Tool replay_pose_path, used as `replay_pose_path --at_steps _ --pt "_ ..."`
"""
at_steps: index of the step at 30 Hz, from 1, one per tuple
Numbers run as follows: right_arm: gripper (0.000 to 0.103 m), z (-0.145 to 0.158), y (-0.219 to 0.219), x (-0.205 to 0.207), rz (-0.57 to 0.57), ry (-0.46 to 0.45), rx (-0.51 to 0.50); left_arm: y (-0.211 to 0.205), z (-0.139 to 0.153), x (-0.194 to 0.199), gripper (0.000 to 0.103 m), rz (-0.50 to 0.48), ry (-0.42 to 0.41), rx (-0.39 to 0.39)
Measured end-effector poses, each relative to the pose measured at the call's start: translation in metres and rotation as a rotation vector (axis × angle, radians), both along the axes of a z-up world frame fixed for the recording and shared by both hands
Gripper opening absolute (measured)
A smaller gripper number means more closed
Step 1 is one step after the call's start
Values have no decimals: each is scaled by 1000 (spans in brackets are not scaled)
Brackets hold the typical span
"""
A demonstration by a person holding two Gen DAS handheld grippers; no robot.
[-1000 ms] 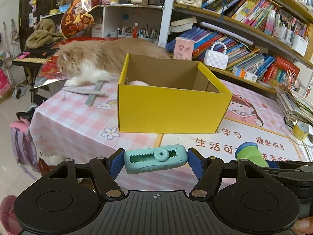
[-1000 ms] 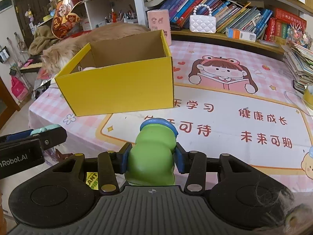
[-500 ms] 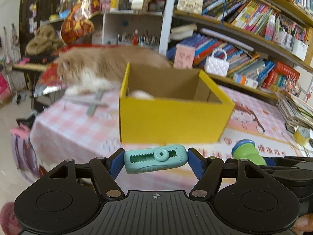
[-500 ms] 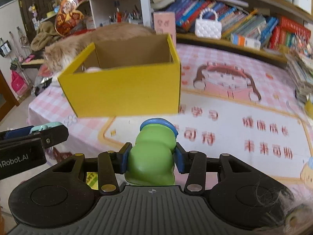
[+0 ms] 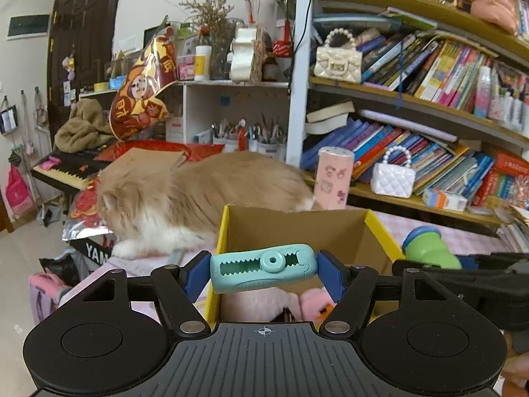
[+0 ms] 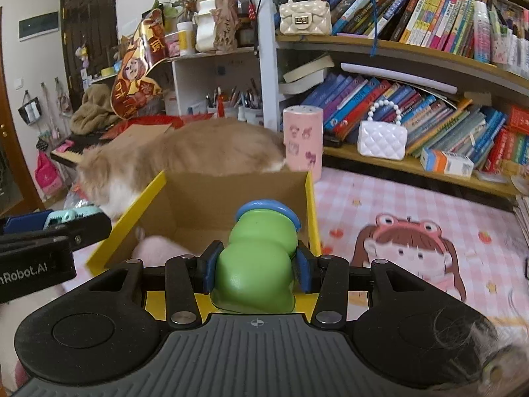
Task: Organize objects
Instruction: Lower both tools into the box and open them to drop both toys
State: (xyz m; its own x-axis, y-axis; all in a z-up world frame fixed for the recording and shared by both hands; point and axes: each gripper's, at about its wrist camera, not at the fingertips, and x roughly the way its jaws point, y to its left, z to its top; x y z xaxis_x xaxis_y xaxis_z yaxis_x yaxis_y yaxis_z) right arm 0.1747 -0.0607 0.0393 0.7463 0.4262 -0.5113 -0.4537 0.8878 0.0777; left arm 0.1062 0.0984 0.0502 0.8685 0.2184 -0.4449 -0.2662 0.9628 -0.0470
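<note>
- Your left claw [image 5: 264, 269] is gripping a teal toy [image 5: 263, 269] lengthwise over the yellow box [image 5: 380, 228].
- Your right claw [image 6: 254, 266] is squeezing a green toy [image 6: 258, 258] above that box's near edge.
- A cat [image 5: 198, 195] is lying behind it on the bench [image 6: 413, 205].

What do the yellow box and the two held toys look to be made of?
Yellow box: cardboard, with a brown raw inside and matte yellow outside.
Teal toy in the left gripper: probably matte rubber or soft plastic, moulded teeth.
Green toy in the right gripper: glossy plastic or vinyl, showing highlights.
</note>
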Motion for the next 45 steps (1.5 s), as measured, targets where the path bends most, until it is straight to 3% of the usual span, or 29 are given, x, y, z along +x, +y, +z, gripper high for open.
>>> replay_pose_path --at_steps 12,16,19,27,39,45 --pt "43 -29 19 75 104 92 -63 -13 -37 57 70 3 145 27" --pt "43 -41 25 90 150 134 -95 -14 -47 67 70 15 187 32" --pt "43 -43 31 93 181 104 -133 -12 -53 73 70 26 214 30" --pt "43 -49 42 106 245 135 -167 -21 -66 79 70 7 262 65" --pt "45 -57 60 106 315 114 -290 -21 -68 82 70 -6 259 50" --pt "47 -56 60 107 303 117 -293 -20 -68 82 71 -14 260 49"
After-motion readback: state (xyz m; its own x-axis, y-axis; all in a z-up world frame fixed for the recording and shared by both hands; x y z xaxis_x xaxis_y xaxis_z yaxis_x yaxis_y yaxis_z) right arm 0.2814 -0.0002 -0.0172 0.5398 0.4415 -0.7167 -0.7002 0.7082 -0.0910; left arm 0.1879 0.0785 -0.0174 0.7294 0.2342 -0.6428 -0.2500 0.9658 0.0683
